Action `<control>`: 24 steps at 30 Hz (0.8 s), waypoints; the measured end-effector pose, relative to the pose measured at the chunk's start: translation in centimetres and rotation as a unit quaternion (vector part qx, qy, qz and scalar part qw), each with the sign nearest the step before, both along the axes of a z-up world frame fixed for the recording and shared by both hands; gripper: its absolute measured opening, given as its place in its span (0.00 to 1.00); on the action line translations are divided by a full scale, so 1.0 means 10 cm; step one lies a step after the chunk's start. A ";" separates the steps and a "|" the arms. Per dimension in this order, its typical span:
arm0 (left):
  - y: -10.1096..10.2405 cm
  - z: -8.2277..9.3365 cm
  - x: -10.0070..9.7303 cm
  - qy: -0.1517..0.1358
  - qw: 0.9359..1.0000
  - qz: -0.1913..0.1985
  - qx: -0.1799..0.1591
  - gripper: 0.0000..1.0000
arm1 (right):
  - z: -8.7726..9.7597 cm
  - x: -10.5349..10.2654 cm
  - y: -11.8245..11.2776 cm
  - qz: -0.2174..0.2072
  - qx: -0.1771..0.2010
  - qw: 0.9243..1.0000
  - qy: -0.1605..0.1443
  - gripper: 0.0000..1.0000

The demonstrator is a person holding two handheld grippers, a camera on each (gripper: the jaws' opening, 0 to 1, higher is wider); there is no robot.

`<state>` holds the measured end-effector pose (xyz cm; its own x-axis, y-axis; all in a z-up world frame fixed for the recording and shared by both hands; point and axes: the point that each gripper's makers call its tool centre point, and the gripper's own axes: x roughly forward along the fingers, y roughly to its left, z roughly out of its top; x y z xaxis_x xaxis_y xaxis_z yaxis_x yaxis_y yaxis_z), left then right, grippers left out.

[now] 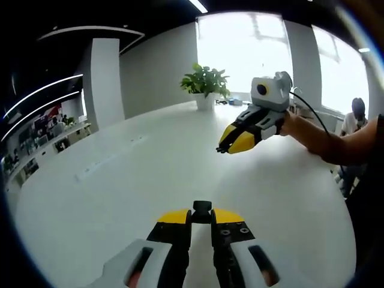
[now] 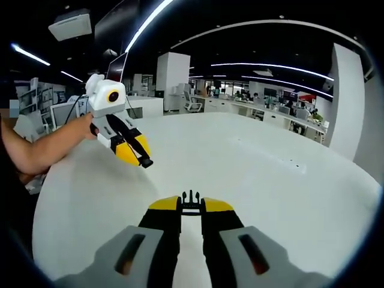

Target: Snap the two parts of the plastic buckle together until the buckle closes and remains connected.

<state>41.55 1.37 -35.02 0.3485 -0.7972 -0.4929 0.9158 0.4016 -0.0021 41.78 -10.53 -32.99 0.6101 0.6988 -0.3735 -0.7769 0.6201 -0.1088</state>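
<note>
With each clenched gripper holding a buckle half at lower centre, socket (image 1: 201,211) in the left (image 1: 201,217), prongs (image 2: 191,200) in the right (image 2: 191,207) (still apart), next comes aligning and pressing together.

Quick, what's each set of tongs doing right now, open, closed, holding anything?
Left tongs: closed on a black buckle part.
Right tongs: closed on the pronged black buckle part.
The two are held apart above the white table.

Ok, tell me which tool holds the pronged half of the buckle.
The right tool: the black piece clamped at its tips ends in upright prongs. The left tool grips a blunt, blocky black piece without prongs.
</note>
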 end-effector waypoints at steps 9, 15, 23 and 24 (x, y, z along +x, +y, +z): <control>0.01 0.04 -0.02 0.006 1.000 -0.004 -0.021 0.11 | -0.03 0.02 -0.02 0.003 0.000 1.000 0.000 0.11; -0.02 0.03 -0.04 0.013 1.000 -0.010 -0.025 0.11 | -0.05 -0.02 -0.01 0.010 0.001 1.000 0.004 0.11; -0.06 -0.02 -0.07 0.014 1.000 -0.018 -0.021 0.11 | -0.08 -0.07 0.03 0.032 0.002 0.999 0.005 0.11; -0.06 -0.03 -0.07 0.015 0.999 -0.018 -0.022 0.11 | -0.09 -0.08 0.04 0.034 0.001 0.999 0.006 0.11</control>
<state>40.89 0.75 -35.27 0.3042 -0.8299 -0.4676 0.9291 0.3669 -0.0469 40.94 -10.14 -33.93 0.5558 0.7396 -0.3795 -0.8190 0.5654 -0.0976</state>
